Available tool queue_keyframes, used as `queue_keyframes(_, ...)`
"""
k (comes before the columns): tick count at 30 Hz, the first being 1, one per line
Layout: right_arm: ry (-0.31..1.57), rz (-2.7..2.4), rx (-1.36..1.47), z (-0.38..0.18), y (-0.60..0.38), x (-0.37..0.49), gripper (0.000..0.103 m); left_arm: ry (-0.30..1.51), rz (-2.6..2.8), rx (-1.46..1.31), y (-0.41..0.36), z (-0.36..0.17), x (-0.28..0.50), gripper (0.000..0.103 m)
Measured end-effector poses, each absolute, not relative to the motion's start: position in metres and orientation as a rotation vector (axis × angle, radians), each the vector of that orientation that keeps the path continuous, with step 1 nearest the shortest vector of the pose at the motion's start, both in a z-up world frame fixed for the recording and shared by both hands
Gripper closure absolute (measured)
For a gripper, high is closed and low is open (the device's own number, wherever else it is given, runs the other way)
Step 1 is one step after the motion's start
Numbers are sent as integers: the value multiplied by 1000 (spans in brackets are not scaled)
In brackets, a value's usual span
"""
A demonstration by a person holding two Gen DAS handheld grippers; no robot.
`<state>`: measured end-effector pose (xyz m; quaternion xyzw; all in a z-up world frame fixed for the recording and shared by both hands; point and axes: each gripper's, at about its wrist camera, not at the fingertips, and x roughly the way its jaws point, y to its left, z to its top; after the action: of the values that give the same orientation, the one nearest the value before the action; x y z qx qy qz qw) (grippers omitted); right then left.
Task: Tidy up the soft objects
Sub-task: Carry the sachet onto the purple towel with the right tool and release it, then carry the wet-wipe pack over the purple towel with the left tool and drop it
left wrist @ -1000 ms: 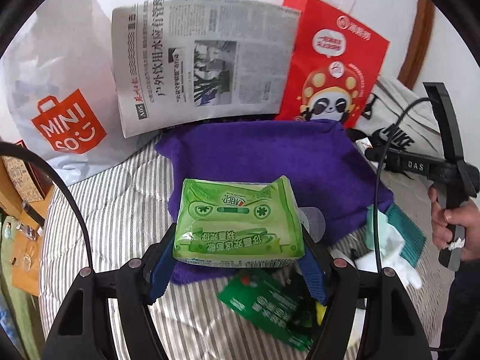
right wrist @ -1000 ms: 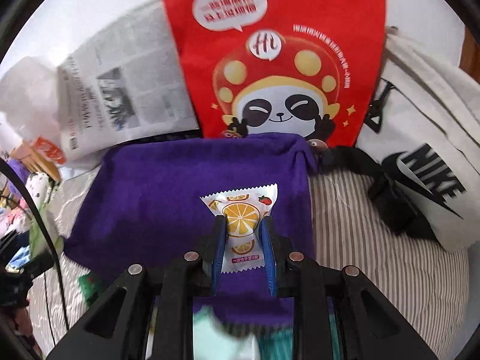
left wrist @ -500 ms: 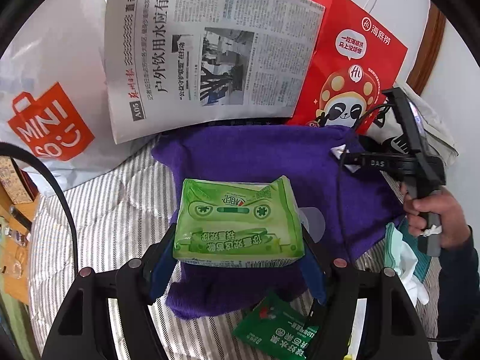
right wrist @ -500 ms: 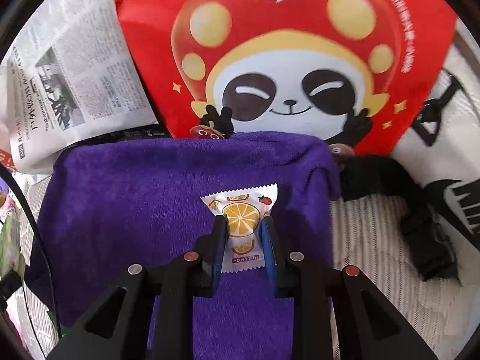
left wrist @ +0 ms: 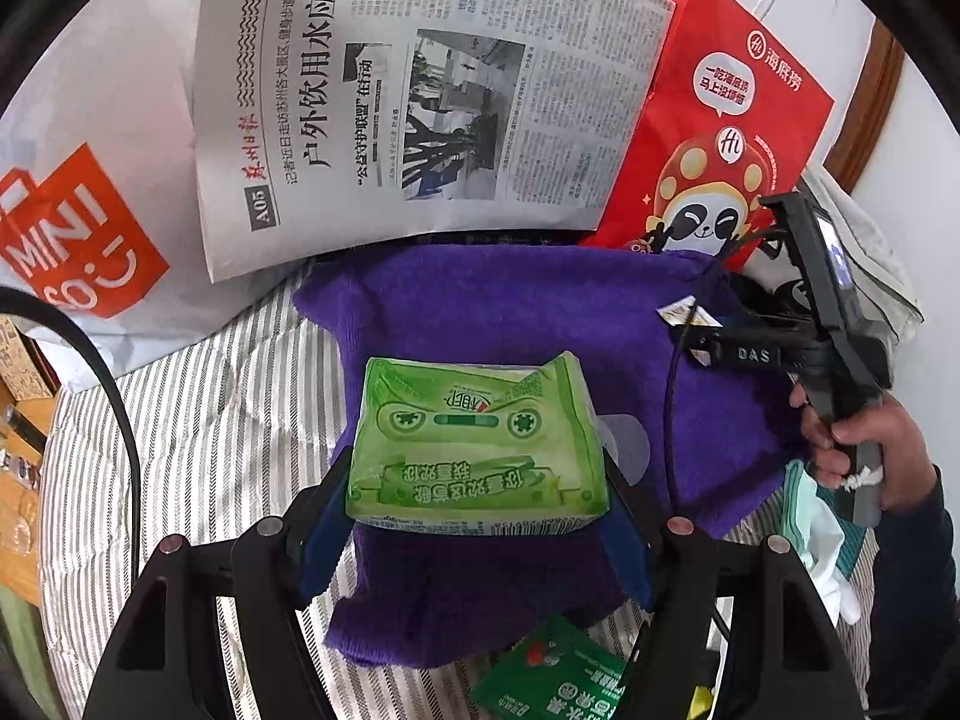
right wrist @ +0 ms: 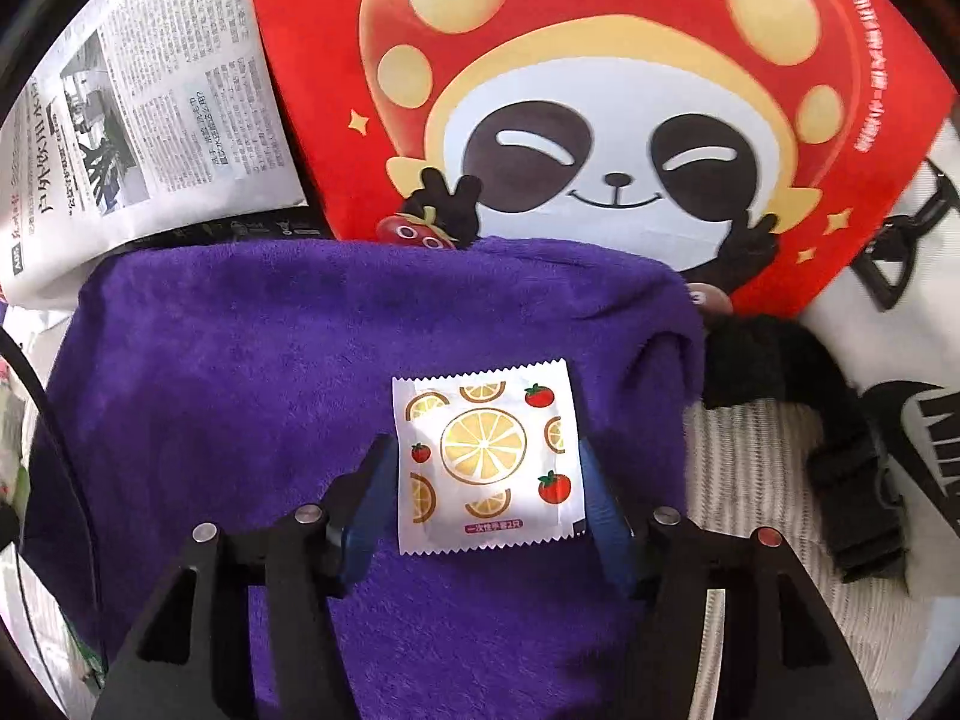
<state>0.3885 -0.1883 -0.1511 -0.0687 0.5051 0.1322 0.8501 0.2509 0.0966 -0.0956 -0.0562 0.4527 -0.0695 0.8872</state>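
Note:
My left gripper [left wrist: 477, 480] is shut on a green tissue pack [left wrist: 474, 456] and holds it above the near part of a purple towel [left wrist: 510, 312]. In the right wrist view my right gripper [right wrist: 486, 468] is open; a white sachet with orange slices [right wrist: 486, 462] lies flat on the purple towel [right wrist: 240, 396] between its spread fingers, near the towel's far right corner. The right gripper [left wrist: 690, 330] and sachet [left wrist: 681, 312] also show in the left wrist view, at the towel's right side.
A red panda bag [right wrist: 600, 120], a newspaper [left wrist: 420, 90] and a white Miniso bag [left wrist: 78, 240] stand behind the towel. A white Nike bag with a black strap [right wrist: 840, 456] lies to the right. A green packet [left wrist: 558, 684] and pale cloths [left wrist: 822, 534] lie on the striped bedding [left wrist: 210, 420].
My right gripper moved forward to the towel's far right corner and opened; the sachet, held upright before, now lies flat on the towel. My left gripper carried the tissue pack further over the towel.

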Motion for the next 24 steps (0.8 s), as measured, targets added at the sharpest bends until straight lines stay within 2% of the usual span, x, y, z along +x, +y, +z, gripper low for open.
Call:
queue_keyframes(7,1073,350,-18,-145,-214,387,31,956,-143,-89,86,-98,263,32)
queue_keyframes(13,1061,347,-58,-143,-200,376,29,972,-140,-84,80,-97,266,32)
queue_keyframes(24,1003,332,-52,-105,-231,329,29,988,-105,-117,77,-106,295,32)
